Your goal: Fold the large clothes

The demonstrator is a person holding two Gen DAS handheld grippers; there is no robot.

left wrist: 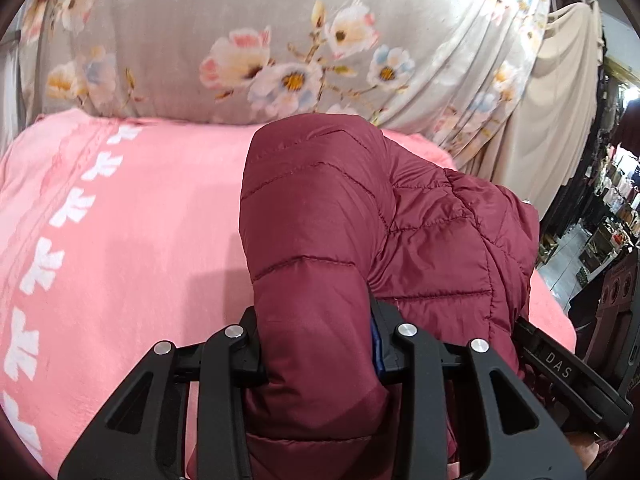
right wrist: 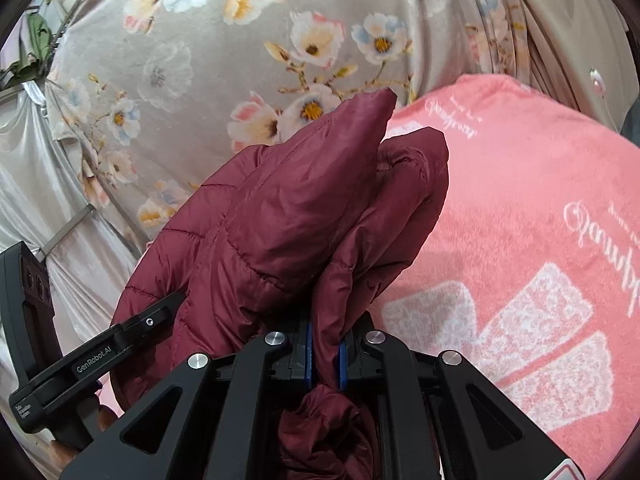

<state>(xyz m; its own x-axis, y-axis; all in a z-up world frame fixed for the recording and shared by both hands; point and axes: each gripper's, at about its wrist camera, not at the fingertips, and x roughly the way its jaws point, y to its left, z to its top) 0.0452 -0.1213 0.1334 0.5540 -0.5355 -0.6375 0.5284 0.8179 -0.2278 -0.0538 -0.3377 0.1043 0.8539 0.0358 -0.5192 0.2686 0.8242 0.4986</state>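
Both tools are clamped on the maroon quilted jacket (left wrist: 360,216), which hangs bunched between them over the pink blanket (left wrist: 140,220).

Left tool (left wrist: 320,354): jaws clenched around a thick padded roll, so lots of bulk in the bite. It looks secure, but fat fill can creep out; keep the squeeze firm.

Right tool (right wrist: 323,354): nearly shut on a thin pinched edge, blue pads (right wrist: 308,354) pressing the fabric and a wad bunched behind them. Slick shell plus thin bite makes this the likelier slip point, I'd judge.

To do this step well: draw the two apart sideways until the edge between them runs taut, keep both level, then lower so the body lands flat on the blanket. Don't let the flowered curtain (right wrist: 240,60) behind snag the raised corner.
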